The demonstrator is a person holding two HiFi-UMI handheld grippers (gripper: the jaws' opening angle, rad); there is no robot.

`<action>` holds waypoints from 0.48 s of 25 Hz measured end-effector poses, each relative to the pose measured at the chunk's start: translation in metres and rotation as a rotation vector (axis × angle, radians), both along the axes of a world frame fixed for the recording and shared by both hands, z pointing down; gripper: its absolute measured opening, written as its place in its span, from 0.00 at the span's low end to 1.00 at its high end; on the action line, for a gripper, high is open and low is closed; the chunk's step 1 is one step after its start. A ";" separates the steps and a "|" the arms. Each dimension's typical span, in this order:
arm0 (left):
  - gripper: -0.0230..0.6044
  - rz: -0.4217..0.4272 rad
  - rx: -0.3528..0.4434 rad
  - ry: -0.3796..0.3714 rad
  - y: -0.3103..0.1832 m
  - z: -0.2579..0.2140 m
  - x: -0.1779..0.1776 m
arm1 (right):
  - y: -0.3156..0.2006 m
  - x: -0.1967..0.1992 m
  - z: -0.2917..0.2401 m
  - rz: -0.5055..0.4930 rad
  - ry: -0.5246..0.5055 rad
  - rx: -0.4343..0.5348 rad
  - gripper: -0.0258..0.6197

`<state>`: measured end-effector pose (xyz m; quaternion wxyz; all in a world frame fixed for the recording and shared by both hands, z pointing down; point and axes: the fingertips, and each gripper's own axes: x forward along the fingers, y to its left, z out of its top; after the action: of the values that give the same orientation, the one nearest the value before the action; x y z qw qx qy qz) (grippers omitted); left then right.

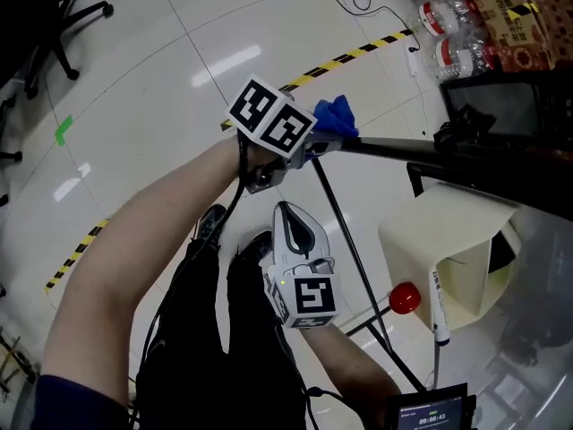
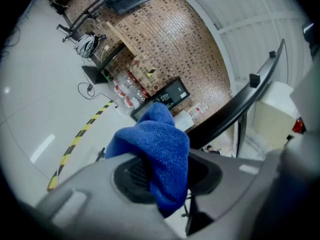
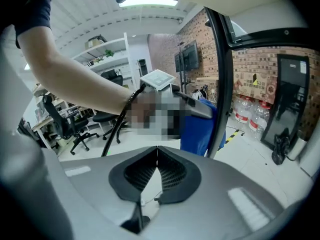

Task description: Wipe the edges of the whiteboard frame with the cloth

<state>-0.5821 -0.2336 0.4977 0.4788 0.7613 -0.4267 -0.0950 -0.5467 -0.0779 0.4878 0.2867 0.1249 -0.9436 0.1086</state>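
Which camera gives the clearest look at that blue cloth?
The left gripper view: the blue cloth fills its middle, pinched between the jaws. The head view shows only a small tuft at the whiteboard frame; the right gripper view shows a part behind that frame.

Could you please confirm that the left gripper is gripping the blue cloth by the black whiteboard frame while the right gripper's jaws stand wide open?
Not quite. The right gripper is not open: its jaws are shut together with nothing between them, as the right gripper view shows. The rest holds: the left gripper is gripping the blue cloth by the black whiteboard frame.
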 end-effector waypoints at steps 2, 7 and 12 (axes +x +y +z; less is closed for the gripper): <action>0.23 0.001 -0.004 -0.005 0.001 -0.002 -0.001 | 0.005 0.000 -0.004 0.010 -0.007 -0.011 0.05; 0.23 0.041 0.038 -0.022 -0.001 -0.023 0.006 | 0.009 0.006 -0.008 0.010 0.011 -0.004 0.06; 0.23 0.046 0.067 -0.024 0.002 -0.044 0.005 | 0.021 0.004 -0.025 0.005 0.009 0.006 0.05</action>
<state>-0.5770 -0.2317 0.4535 0.4498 0.7877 -0.4115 -0.0892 -0.5429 -0.0573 0.4633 0.2904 0.1285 -0.9423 0.1061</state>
